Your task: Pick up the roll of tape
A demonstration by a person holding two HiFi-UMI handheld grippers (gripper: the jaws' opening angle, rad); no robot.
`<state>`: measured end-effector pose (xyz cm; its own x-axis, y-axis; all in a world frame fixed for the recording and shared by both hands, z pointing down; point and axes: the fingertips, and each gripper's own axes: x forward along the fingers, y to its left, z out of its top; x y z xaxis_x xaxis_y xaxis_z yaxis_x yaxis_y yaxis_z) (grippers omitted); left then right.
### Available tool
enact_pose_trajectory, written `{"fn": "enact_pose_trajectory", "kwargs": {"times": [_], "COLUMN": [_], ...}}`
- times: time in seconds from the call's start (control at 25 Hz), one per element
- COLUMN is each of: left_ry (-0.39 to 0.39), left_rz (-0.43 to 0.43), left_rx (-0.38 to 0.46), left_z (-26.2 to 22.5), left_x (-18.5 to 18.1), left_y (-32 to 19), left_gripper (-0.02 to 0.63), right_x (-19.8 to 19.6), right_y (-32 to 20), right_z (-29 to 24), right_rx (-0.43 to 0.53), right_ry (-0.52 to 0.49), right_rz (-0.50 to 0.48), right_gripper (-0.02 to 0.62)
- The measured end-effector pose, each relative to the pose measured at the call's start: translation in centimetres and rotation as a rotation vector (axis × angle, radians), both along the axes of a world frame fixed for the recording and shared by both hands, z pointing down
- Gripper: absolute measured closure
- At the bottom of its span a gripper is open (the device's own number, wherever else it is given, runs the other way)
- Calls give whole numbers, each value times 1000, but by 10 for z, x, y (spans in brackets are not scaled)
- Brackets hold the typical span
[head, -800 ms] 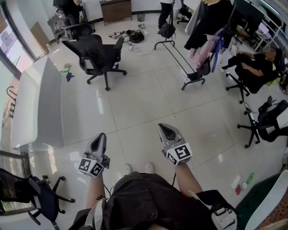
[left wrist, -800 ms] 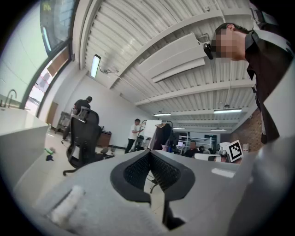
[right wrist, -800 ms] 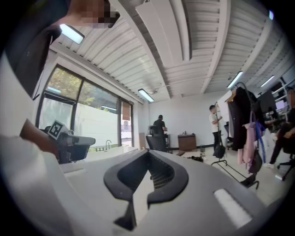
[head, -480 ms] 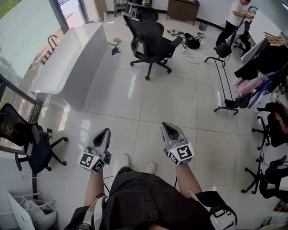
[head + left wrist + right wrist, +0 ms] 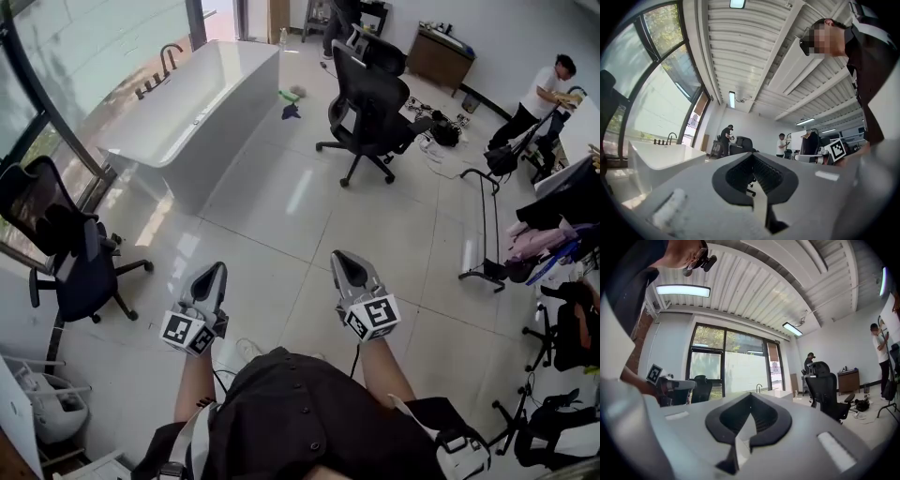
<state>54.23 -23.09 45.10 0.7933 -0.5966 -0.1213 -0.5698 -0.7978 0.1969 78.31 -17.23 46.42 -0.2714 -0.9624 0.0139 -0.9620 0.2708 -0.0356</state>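
Note:
No roll of tape shows in any view. In the head view my left gripper [image 5: 215,271] and right gripper [image 5: 341,258] are held side by side in front of the person's body, above the pale tiled floor [image 5: 281,244], pointing forward. Both are shut with nothing between the fingers. In the left gripper view the left gripper [image 5: 752,155] has its black-padded tips touching, with the room beyond. The right gripper view shows the right gripper [image 5: 750,395] the same way, pads together and empty.
A white bathtub [image 5: 187,103] stands ahead on the left by the windows. One black office chair [image 5: 375,103] is ahead at centre, another [image 5: 66,253] close on the left. A clothes rack [image 5: 487,234] and a standing person [image 5: 544,94] are on the right.
The head view has swung left: the bathtub and the black chair have shifted from the left side toward the top centre. Both grippers keep the same shut pose in front of the body.

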Motion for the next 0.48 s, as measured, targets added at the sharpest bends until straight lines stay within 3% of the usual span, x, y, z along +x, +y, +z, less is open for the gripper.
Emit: {"fn": "enact_pose_trajectory", "kwargs": {"times": [0.32,0.48], "left_ry": [53,79], "left_rz": [-146,-229], "left_rx": [-12,9], "left_z": [-4,-8], "left_x": [-87,-142], "left_y": [-36,-43], "left_gripper": [604,604], "right_x": [-68,-129], "right_y": [-55,-92], "right_z": [-6,-4], "right_rx": [-2,10], "right_ry": [11,16], "right_rz": [-103,-208], "right_gripper": [591,591]}}
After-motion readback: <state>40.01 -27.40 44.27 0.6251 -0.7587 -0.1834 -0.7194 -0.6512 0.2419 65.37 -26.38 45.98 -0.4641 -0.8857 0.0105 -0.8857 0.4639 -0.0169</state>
